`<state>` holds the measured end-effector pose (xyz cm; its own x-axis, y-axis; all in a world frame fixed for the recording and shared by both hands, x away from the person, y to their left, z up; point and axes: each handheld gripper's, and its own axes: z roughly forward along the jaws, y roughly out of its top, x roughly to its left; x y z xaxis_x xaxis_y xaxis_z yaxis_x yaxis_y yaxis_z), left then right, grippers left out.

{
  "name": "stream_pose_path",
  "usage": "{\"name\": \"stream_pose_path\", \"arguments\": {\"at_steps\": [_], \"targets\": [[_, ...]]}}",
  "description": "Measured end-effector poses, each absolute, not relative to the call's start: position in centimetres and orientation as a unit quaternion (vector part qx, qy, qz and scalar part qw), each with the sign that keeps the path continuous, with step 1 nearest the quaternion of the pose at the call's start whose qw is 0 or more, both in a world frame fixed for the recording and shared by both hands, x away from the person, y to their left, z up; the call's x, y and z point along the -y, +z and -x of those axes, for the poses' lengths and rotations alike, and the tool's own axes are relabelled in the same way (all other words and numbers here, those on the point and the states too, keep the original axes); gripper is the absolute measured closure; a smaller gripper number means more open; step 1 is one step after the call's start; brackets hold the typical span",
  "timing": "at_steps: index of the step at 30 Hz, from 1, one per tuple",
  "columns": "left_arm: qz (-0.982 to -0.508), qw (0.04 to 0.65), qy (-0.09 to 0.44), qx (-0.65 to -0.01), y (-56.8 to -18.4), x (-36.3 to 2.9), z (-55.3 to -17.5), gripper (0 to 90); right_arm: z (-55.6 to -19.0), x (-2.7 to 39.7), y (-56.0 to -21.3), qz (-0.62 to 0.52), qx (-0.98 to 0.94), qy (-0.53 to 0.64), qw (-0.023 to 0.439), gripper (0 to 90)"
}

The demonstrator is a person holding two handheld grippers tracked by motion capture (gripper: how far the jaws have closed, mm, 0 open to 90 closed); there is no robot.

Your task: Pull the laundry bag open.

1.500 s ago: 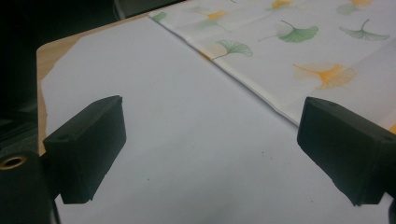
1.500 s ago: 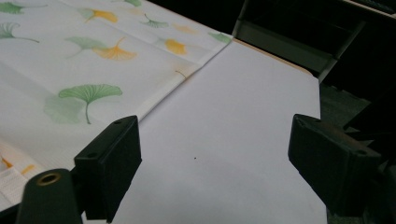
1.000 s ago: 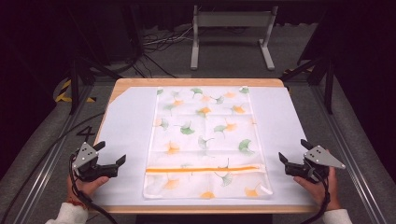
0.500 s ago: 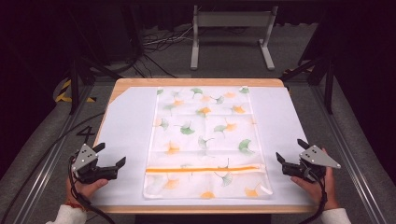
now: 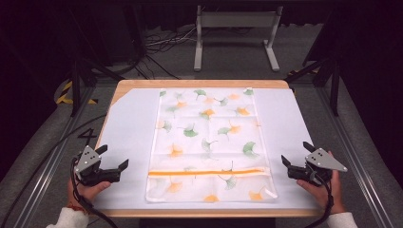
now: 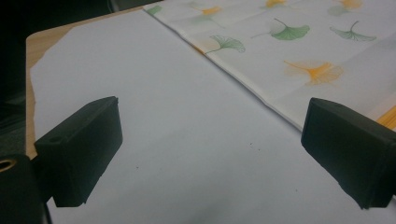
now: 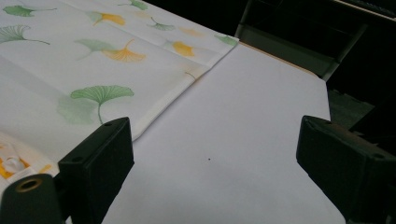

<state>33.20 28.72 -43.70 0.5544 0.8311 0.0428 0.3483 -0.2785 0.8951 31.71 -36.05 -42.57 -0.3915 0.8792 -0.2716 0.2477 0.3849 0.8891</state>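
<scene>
Black jaws, grey plates, white sleeves

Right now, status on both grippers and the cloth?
Left gripper open, right gripper open, both empty. Cloth flat, untouched. Nothing in the way.

A wooden table stood at the centre, its top largely covered by a white sheet, whose far left corner was cut off at a slant, leaving bare wood exposed. Beyond the table, a grey metal stand rested on the grey floor, with black cables lying just beside it. Yellow-and-black tape marked the floor at left. Metal rails flanked the table on both sides.
</scene>
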Motion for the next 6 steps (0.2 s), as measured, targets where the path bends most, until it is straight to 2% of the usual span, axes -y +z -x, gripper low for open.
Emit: {"name": "stream_pose_path", "arguments": {"at_steps": [6], "targets": [[-0.756,0.453,0.262,-0.393,-43.77,-28.52,-33.27,5.8,-31.78,36.19,-42.6,-0.388,-0.731,0.399,0.395,11.7]]}}
